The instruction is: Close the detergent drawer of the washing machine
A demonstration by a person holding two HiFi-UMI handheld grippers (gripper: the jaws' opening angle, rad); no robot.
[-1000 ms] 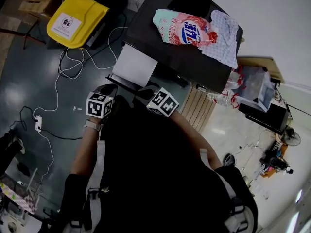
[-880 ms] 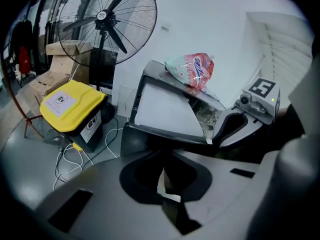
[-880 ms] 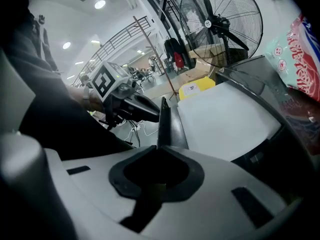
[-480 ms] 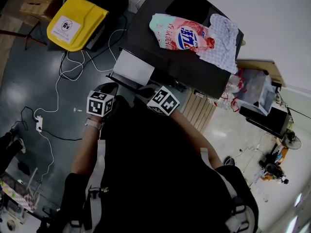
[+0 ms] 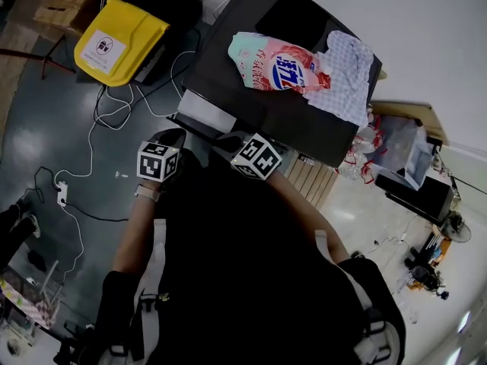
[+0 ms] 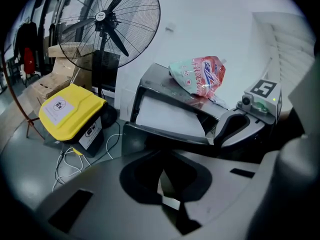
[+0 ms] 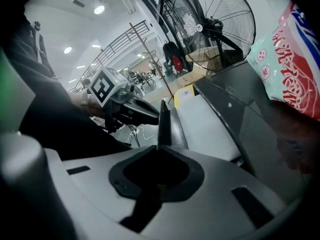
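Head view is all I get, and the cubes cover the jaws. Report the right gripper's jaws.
Observer: The right gripper has its jaws together, with nothing between them.
Operator: Say what they point at.
Observer: The left edge of the open drawer, close ahead. I can't tell whether they touch it.
Operator: Name what stands beyond the machine.
Observer: A big standing fan, which shows in the left gripper view.
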